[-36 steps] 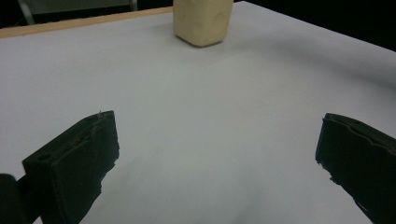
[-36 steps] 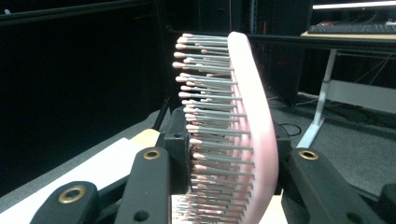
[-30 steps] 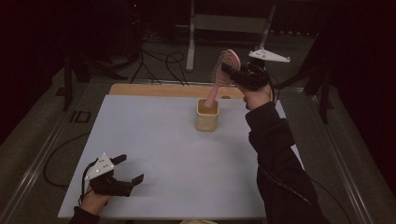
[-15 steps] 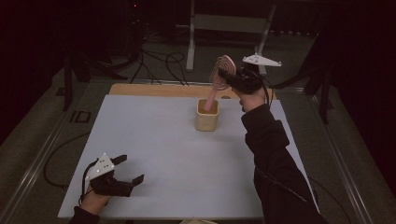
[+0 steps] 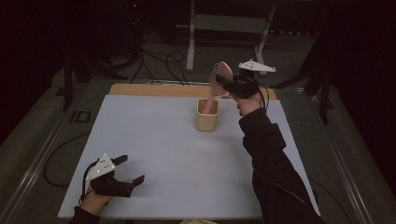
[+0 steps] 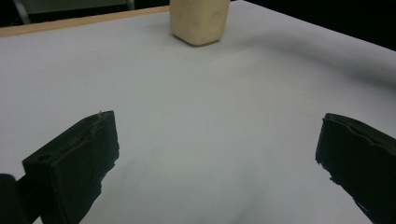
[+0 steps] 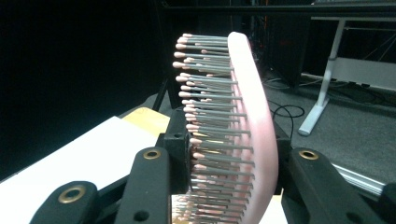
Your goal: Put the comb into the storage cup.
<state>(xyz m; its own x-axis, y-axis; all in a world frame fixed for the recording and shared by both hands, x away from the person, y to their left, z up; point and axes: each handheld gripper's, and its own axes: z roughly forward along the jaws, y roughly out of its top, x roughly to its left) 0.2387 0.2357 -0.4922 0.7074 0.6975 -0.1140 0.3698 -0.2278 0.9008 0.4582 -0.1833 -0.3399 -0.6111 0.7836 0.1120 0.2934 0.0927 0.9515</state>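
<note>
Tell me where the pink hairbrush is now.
In the high view, the pink hairbrush is right of centre at the table's far side, held by the right tool, its handle in the beige cup.

A: Pink brush (image 7: 247,116) upright, clamped between the black tongs (image 7: 229,182). Bristles (image 7: 205,121) pointing left, grey with pink tips.

B: Grip placed low on the head, one pad against the bristles, the other against the smooth back.

A: White counter (image 7: 70,158) down at the left, with a wooden edge (image 7: 144,119) past it.

B: Farther off, dark floor (image 7: 355,135), a loop of cable (image 7: 285,112) and a white stand leg (image 7: 322,93).
</note>
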